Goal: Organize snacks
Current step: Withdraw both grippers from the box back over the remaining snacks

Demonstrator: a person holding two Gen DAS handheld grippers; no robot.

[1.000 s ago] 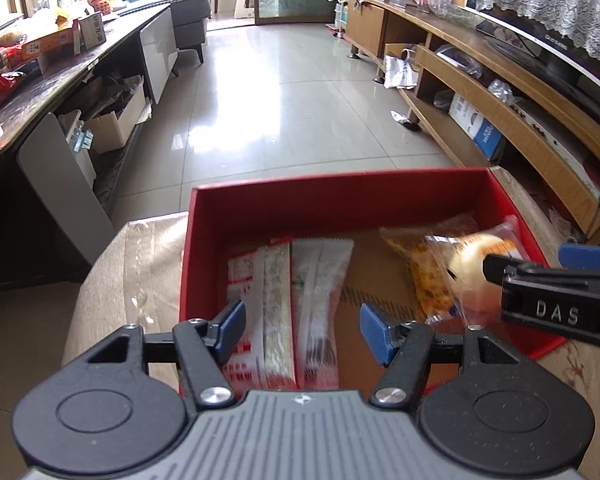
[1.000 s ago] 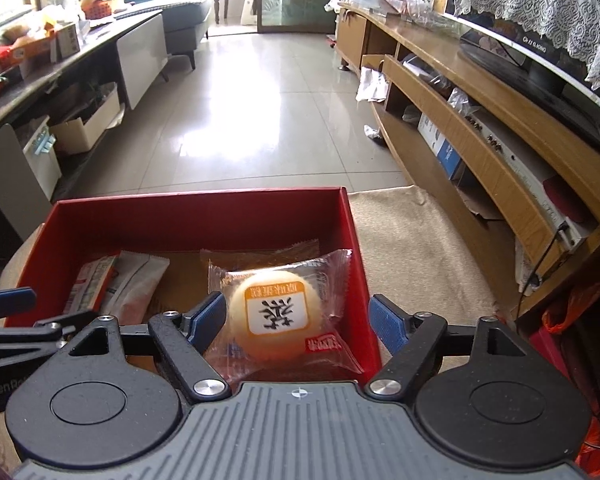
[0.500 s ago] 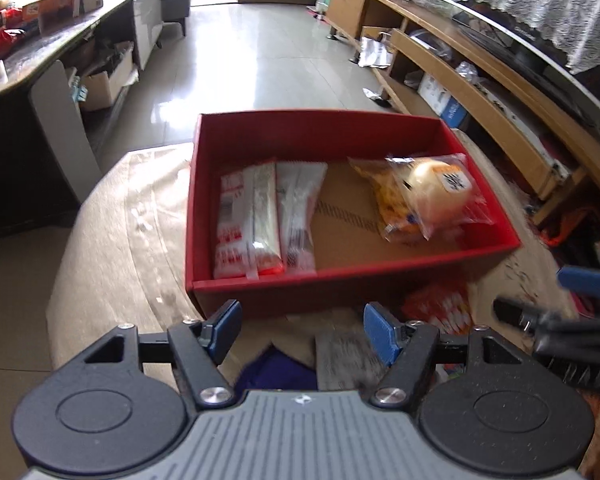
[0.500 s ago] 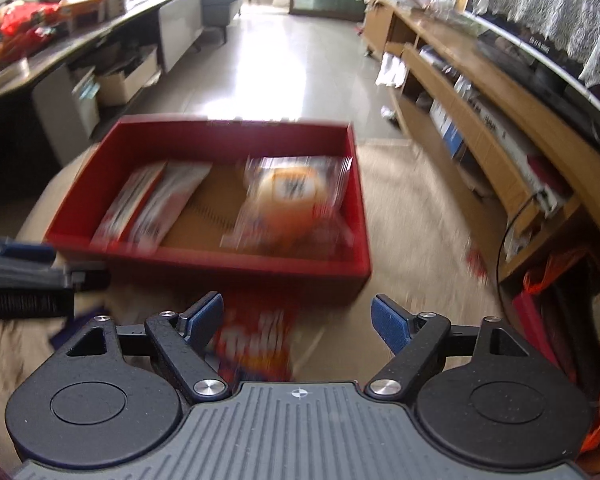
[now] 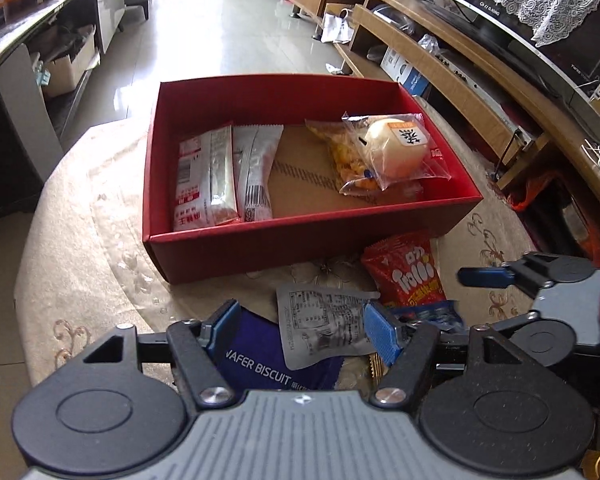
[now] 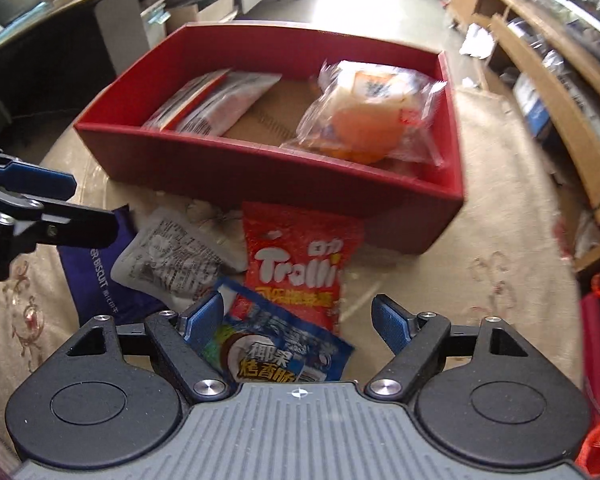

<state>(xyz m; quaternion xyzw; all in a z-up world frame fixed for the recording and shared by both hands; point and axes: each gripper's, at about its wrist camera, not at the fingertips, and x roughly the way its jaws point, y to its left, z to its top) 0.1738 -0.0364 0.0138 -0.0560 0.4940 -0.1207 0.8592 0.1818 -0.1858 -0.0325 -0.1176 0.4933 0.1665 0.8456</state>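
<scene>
A red box [image 5: 300, 236] stands on the table. In it lie two long packets [image 5: 208, 176] on the left, and on the right a wrapped bun [image 5: 396, 148] on top of an orange snack bag [image 5: 340, 156]. In front of the box lie a purple wafer biscuit packet [image 5: 260, 356], a grey pouch [image 5: 320, 328], a red Trolli bag [image 6: 296, 264] and a blue packet [image 6: 276, 352]. My left gripper [image 5: 300, 324] is open above the purple packet and grey pouch. My right gripper [image 6: 296, 318] is open over the blue packet and Trolli bag. Neither holds anything.
A beige embroidered cloth [image 5: 84, 240] covers the round table. A long wooden TV shelf [image 5: 460, 64] runs along the right. On the left is a dark counter [image 5: 20, 40] with clutter under it, and tiled floor [image 5: 228, 40] lies beyond the box.
Both grippers drew back from over the box to the near side of the table and tipped down. The bun that was between the right jaws stays in the box. The loose packets came into view.
</scene>
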